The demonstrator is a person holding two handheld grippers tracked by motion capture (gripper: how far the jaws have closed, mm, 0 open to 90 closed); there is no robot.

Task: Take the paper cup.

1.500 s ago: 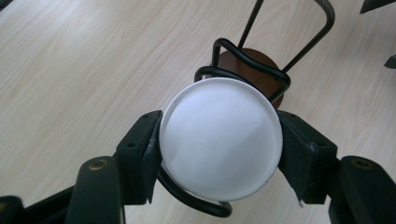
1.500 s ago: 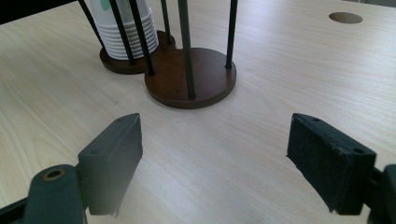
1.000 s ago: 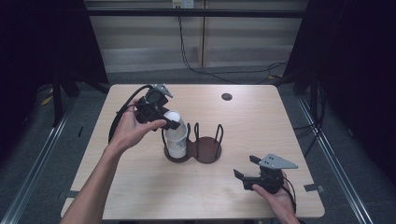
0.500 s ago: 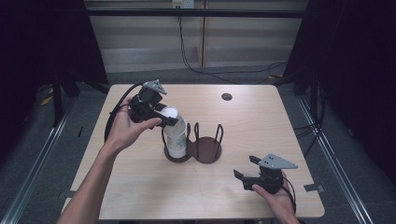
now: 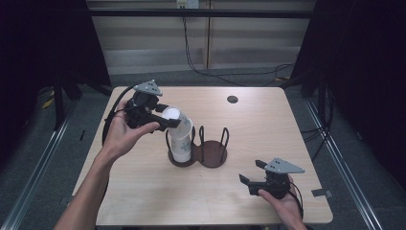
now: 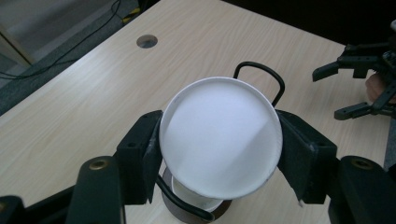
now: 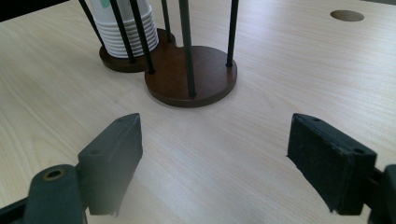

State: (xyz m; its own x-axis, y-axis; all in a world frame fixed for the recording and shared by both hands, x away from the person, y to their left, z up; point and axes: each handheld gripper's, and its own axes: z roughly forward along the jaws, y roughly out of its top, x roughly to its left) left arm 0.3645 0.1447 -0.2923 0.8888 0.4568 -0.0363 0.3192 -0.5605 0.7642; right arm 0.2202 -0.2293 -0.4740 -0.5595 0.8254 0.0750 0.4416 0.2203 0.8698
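Right now I have the left hand-held gripper [image 5: 168,120] pinching a white paper cup [image 5: 171,115] by its sides, one jaw pressed on each flank, as the left gripper view makes plain. The cup [image 6: 220,135] lies tipped over, its long axis running roughly level and its flat round bottom facing back toward the gripper's camera, so its mouth points away toward the right of the bench [image 5: 143,191]. It hangs just above the stack of cups [image 5: 182,143] standing upright in the left ring of the dark two-ring cup holder [image 5: 213,155]; I cannot tell whether the two touch. In the right gripper view the stack [image 7: 126,28] shows a bit of green print near the top, too cropped to read, and I see no other writing. The right hand-held gripper [image 5: 253,178] sits low near the bench's front right corner, jaws spread wide with nothing between them, well apart from the holder. The holder's right ring [image 7: 196,74] stands vacant, and bare wood lies all around it, with a small round hole [image 5: 232,99] near the far edge.
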